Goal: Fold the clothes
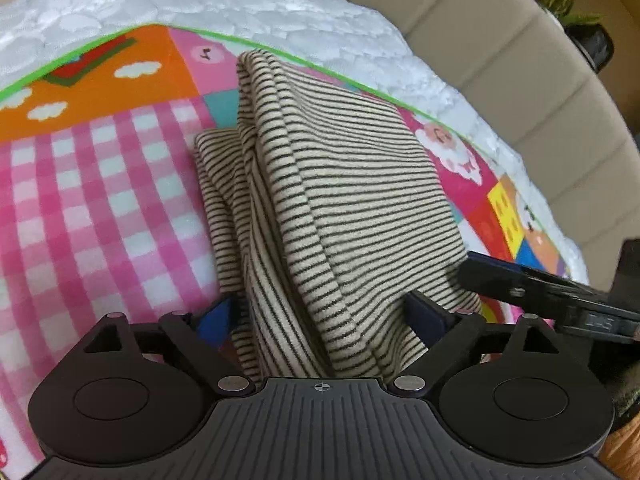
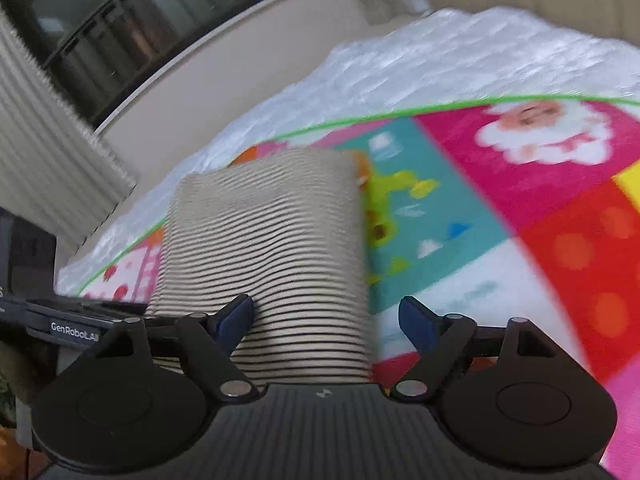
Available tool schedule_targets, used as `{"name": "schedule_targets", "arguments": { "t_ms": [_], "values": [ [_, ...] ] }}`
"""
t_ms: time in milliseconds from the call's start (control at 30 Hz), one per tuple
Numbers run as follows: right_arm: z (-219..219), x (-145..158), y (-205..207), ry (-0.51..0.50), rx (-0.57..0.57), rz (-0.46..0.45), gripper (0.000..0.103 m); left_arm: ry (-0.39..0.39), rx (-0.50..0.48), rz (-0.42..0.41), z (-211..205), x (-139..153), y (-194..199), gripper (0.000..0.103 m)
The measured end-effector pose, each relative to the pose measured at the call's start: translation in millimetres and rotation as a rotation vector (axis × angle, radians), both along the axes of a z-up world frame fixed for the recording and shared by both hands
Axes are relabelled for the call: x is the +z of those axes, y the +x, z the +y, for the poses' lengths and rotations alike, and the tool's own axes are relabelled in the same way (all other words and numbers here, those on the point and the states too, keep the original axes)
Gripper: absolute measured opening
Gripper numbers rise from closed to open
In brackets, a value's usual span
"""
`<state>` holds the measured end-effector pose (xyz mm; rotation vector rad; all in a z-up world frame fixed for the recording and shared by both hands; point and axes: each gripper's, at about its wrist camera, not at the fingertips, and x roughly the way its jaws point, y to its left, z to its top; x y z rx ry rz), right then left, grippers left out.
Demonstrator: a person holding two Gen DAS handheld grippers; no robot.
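Striped garment [image 1: 340, 200], cream with thin dark lines, sits folded into a thick bundle on the colourful blanket [image 1: 100, 184]; that blanket, pink gingham with orange, teal and red cartoon panels and a green edge, spreads over a white quilted bed cover [image 1: 200, 4]; and behind the bed there's a beige padded headboard [image 1: 500, 40]; over in the right wrist view a dark window [image 2: 132, 20] and a pleated white blind [image 2: 48, 152] fill the wall, all a bit blurred.

Down to the grippers now: left gripper [image 1: 326, 316] has its blue-tipped fingers spread wide, and the near end of the garment bulges up between them, folds bunched in the gap, though whether the pads press the cloth I cannot tell; right gripper [image 2: 328, 322] is wide too, its left fingertip [image 2: 236, 320] lying against the striped cloth, the other tip out over the blanket beside the bundle's edge; in the left wrist view the right gripper pokes in from the right, just beside the bundle's near corner.
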<state>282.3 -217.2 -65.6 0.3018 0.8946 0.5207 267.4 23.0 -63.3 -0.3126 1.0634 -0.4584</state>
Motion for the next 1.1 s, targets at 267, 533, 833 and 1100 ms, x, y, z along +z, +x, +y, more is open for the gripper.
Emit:
{"name": "schedule_targets", "arguments": {
  "t_ms": [267, 533, 833, 1100],
  "values": [
    [81, 11, 8, -0.093, 0.170, -0.039, 0.069, 0.028, -0.007, 0.015, 32, 10, -4, 0.069],
    [190, 12, 22, -0.158, 0.268, -0.169, 0.071, 0.038, 0.121, -0.006, 140, 18, -9, 0.070],
    [189, 24, 4, -0.255, 0.288, -0.195, 0.078, 0.000, 0.247, -0.239, 205, 78, -12, 0.069],
    [214, 69, -52, -0.305, 0.396, -0.467, 0.076, -0.025, 0.220, -0.242, 182, 46, 47, 0.058]
  ]
}}
